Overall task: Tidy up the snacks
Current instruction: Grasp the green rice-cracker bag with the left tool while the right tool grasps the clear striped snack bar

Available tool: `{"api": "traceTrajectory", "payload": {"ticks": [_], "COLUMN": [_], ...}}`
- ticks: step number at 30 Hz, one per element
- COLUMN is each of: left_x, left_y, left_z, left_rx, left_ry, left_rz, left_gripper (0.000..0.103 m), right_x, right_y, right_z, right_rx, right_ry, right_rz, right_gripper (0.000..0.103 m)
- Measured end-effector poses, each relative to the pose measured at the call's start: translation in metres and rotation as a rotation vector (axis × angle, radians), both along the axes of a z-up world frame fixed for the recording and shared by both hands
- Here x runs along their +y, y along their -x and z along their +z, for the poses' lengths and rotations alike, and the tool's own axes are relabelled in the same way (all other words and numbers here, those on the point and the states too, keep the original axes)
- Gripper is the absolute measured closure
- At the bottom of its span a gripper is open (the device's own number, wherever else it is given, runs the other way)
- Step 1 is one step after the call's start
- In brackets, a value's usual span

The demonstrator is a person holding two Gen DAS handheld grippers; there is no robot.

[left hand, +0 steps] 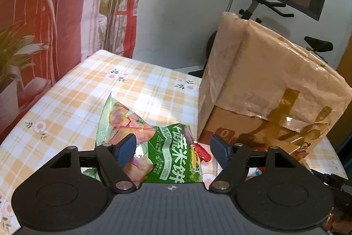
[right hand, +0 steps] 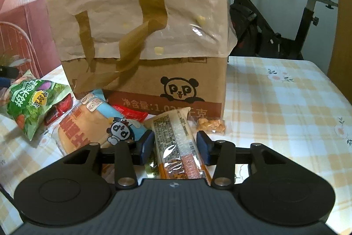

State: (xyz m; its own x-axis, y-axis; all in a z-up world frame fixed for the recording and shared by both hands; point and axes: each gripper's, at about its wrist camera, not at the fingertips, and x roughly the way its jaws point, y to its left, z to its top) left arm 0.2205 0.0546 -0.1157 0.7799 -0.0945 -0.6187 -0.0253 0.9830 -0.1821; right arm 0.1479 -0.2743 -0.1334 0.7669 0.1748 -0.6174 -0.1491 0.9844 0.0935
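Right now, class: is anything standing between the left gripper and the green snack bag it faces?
Nothing visible blocks it. The green snack bag already lies between the open fingers of the left gripper, on the checked tablecloth. The cardboard box stands off to the right.

Each camera sits just behind its own claw, looking forward and down along the fingers, close over the bench point(left hand: 66, 89). Both views share the paper-wrapped cardboard box point(right hand: 140, 36), seen from the left and from the front, and the green snack bag point(left hand: 173, 160).

Checked table point(right hand: 275, 91): snacks point(right hand: 92, 122), box point(right hand: 154, 80).
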Motion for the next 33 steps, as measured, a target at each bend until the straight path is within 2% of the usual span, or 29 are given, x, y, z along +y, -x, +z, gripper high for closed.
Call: {"api": "traceTrajectory", "payload": {"ticks": [7, 11, 16, 19, 22, 24, 33], "left_x": [-0.002, -0.002, -0.007, -0.002, 0.008, 0.014, 0.026], "left_y": [0.003, 0.018, 0.031, 0.026, 0.021, 0.019, 0.010], "left_z": [0.001, 0.002, -0.015, -0.027, -0.033, -0.035, -0.044], "left_rx": [0.012, 0.028, 0.116, 0.154, 0.154, 0.141, 0.087], "left_ry": [-0.006, 0.048, 0.127, 0.153, 0.152, 0.157, 0.233], "left_rz": [0.016, 0.026, 0.020, 0.078, 0.167, 0.203, 0.275], "left_gripper": [0.027, 0.027, 0.027, 0.027, 0.026, 0.020, 0.018], "right_x": [-0.002, -0.002, -0.003, -0.003, -0.002, -0.002, 0.000], "right_y": [0.002, 0.001, 0.002, 0.002, 0.002, 0.002, 0.002], "right_z": [-0.004, -0.003, -0.004, -0.004, -0.004, -0.004, -0.004], "right_rx": [-0.009, -0.014, -0.014, -0.015, -0.015, -0.015, -0.012], "right_ry": [-0.015, -0.017, -0.033, -0.035, -0.035, -0.036, -0.032], "right_rz": [-0.011, -0.011, -0.010, -0.009, -0.008, -0.006, -0.005], "right_gripper": [0.059, 0.059, 0.059, 0.059, 0.059, 0.059, 0.059]}}
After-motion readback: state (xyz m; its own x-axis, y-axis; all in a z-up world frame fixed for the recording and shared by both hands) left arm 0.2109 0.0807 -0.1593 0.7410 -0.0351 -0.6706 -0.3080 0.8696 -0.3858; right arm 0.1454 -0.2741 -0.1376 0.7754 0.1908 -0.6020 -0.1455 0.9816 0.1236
